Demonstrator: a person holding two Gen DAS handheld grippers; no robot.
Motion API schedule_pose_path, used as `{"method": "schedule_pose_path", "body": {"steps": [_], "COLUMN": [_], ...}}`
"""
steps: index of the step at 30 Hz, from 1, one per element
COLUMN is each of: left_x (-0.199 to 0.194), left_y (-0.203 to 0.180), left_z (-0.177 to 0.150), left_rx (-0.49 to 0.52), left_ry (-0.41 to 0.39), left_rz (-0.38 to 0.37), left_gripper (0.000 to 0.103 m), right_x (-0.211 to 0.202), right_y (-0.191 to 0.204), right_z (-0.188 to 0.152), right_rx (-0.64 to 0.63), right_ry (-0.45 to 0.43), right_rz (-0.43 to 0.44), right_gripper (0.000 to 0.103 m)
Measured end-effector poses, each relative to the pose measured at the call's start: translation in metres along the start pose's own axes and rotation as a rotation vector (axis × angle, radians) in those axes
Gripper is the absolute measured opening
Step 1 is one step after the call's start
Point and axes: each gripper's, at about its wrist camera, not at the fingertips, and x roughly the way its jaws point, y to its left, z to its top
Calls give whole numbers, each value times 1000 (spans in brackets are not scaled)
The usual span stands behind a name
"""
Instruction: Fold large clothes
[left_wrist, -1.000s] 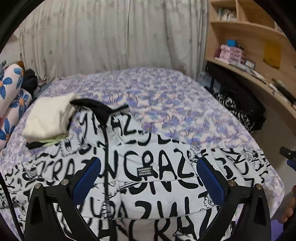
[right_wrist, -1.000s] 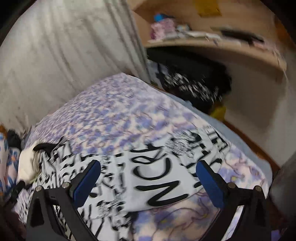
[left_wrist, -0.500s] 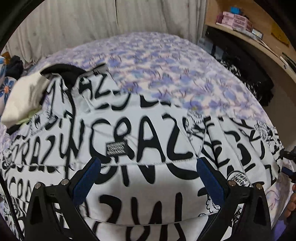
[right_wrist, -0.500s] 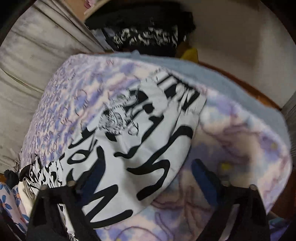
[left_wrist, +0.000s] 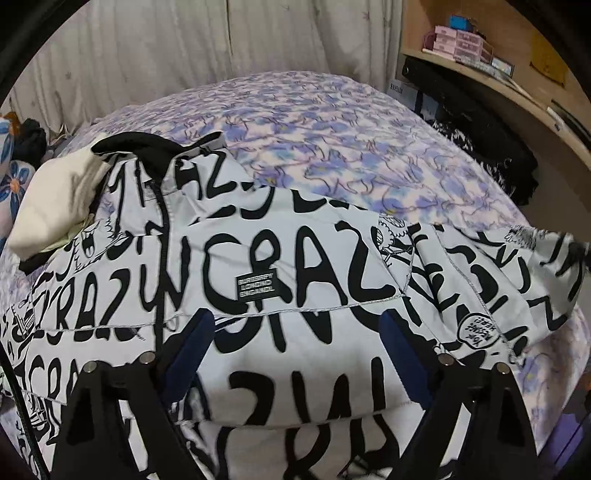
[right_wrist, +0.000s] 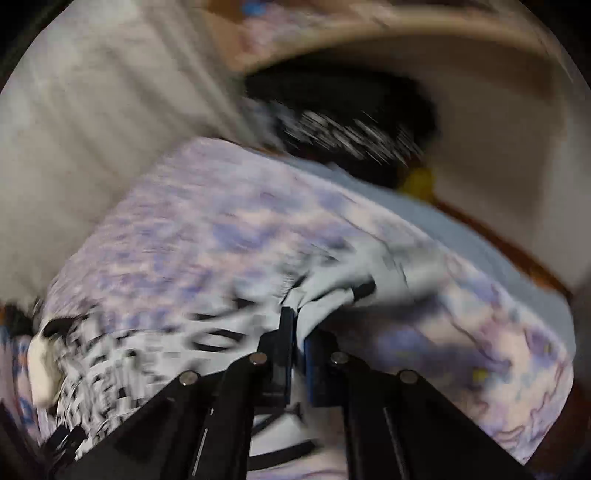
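Observation:
A white jacket (left_wrist: 280, 258) printed with big black letters lies spread across the bed, collar at the far left, one sleeve (left_wrist: 517, 280) stretched to the right. My left gripper (left_wrist: 295, 354) is open, its blue pads over the jacket's lower front. In the blurred right wrist view my right gripper (right_wrist: 298, 332) is shut on the jacket's sleeve (right_wrist: 332, 291), which bunches up from between the pads and lifts off the bed.
The bed has a purple flowered cover (left_wrist: 332, 125). A cream folded garment (left_wrist: 59, 199) lies by the collar. A curtain (left_wrist: 184, 48) hangs behind. Wooden shelves (left_wrist: 480, 70) and dark clothes (left_wrist: 491, 147) stand to the right of the bed.
My right gripper went from open above the sleeve end to shut on it and is moving fast. My left gripper dropped closer to the jacket and stays open.

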Motion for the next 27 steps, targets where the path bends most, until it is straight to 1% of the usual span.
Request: {"method": "schedule_pose_path", "body": {"steps": [2,4,7,9,12,14,15,16,17,18,19,21,23,27], "left_x": [-12,-23,-40,-48,-52,-48,-44,-40,-38,-35,-33,-28,-25,-18], "left_y": [13,29,56,73,97,111,117,123,128,132,136,142,145,148], "left_z": [0,-2,-8,-14,-27,-37,-41,-46,-50,-54,-58,-64,-68,-74], "left_rx": [-25,-65,-122,-144,-169,-176,-180,-188,-195,-204,-210,-226,-233,-233], "left_ry": [-8,-12,-28,-32,-26,-9,4,17,26,34,40,54,62,75], "left_rz": [-10,-19,-37,-39,-42,-46,-42,-43,-50,-61,-68,-85,-95,-123], "left_gripper": [89,89,89,89,89,89,89,89,89,89,89,89,89,89], "right_x": [-21,-36,-44,-41,-24,-7,2,7,14,18,13,8,4,-5], "right_y": [42,84,142,174,206,219,223,228,230,232,239,245,247,240], "right_z": [-2,-8,-29,-53,-98,-126,-141,-154,-166,-178,-191,-211,-224,-234], "right_rx": [-97,-192,-319,-391,-491,-536,-560,-576,-589,-597,-604,-629,-641,-613], "right_ry": [-29,-36,-2,40,114,183,219,244,273,296,302,309,316,307], "right_rz": [83,166,290,344,361,363,362,362,365,370,376,378,388,383], "right_gripper": [5,5,5,5,6,10,15,24,29,37,42,47,47,47]}}
